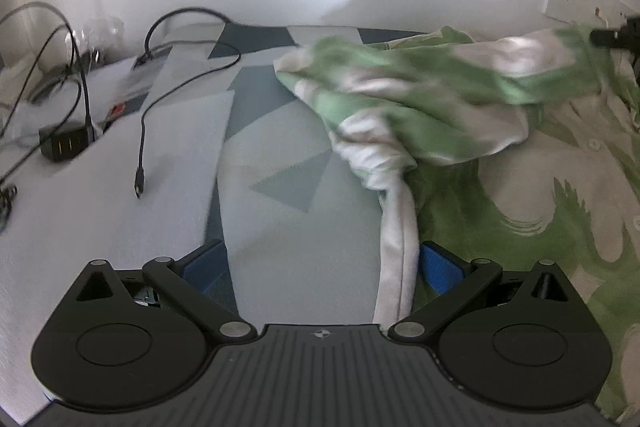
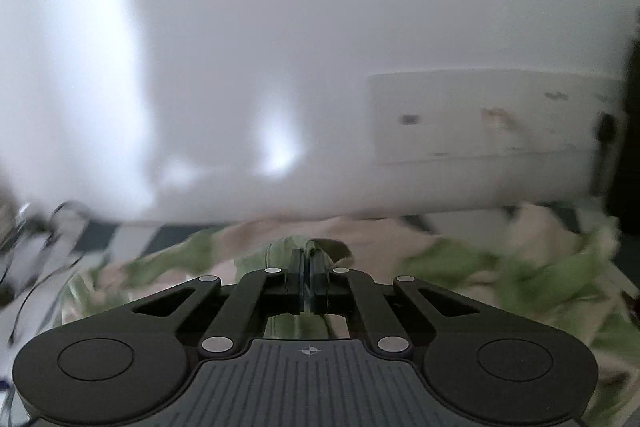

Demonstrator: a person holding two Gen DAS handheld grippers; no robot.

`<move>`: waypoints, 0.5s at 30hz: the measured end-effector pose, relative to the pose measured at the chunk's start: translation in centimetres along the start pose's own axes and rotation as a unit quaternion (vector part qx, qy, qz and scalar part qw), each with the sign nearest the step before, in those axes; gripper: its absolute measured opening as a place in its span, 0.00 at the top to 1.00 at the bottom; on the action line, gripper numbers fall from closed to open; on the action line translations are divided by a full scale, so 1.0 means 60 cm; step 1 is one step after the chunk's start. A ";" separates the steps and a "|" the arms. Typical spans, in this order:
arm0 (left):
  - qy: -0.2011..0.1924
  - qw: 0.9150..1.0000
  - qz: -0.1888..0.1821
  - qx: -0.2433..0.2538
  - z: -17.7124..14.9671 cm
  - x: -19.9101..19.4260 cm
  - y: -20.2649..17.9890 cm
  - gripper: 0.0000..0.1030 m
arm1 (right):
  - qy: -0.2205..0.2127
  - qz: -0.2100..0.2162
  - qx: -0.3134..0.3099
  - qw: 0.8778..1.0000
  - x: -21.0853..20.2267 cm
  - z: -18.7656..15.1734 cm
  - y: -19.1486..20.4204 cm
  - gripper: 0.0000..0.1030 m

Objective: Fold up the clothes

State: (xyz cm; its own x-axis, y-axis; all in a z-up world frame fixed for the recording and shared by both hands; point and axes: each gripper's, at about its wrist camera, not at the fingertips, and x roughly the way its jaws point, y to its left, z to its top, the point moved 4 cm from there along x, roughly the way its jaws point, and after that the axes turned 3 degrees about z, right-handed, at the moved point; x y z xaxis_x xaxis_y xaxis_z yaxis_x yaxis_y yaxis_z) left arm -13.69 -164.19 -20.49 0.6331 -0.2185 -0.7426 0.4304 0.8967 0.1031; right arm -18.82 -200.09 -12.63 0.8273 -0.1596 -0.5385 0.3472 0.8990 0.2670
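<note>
A green and white patterned shirt with buttons lies on the right side of a bedspread with grey and blue shapes. One part of the shirt is lifted and blurred, hanging from my right gripper at the far right. In the right wrist view, my right gripper is shut on a fold of the shirt, held above the bed. My left gripper is open and low over the bed. A white hem strip of the shirt runs just inside its right blue pad.
A black USB cable and a black charger block lie on the left of the bed, with more cables and glassware behind. A white wall stands close behind, with a white panel on it.
</note>
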 end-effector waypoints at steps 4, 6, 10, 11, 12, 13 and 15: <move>-0.016 0.999 0.022 0.047 0.012 0.001 -0.015 0.00 | 0.009 -0.043 0.023 0.999 0.020 0.001 -0.044 0.92; -0.022 0.997 0.047 0.060 0.020 0.004 -0.017 0.00 | 0.008 -0.057 0.038 0.998 0.017 -0.004 -0.056 0.75; -0.020 0.993 0.097 0.065 0.037 0.022 -0.009 0.00 | 0.023 -0.029 0.034 0.999 -0.003 -0.029 -0.058 0.73; -0.018 0.994 0.088 0.057 0.039 0.026 -0.005 0.00 | 0.029 -0.031 0.022 0.999 -0.008 -0.037 -0.058 0.71; -0.018 0.995 0.081 0.051 0.041 0.030 -0.001 0.00 | 0.029 -0.039 0.014 0.999 -0.018 -0.045 -0.063 0.67; -0.018 0.996 0.075 0.046 0.043 0.033 0.005 0.00 | 0.026 -0.051 0.009 0.998 -0.030 -0.053 -0.069 0.65; -0.015 0.998 0.066 0.016 0.043 0.038 0.019 0.00 | 0.018 -0.088 0.021 0.996 -0.060 -0.073 -0.091 0.52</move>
State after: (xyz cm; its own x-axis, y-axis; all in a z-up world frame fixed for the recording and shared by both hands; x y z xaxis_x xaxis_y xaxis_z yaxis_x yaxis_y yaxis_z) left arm -10.11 -164.64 -20.34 0.7043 -0.1114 -0.7011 0.3619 0.9060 0.2196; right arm -25.59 -202.65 -15.66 0.7365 -0.2977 -0.6074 0.5040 0.8404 0.1993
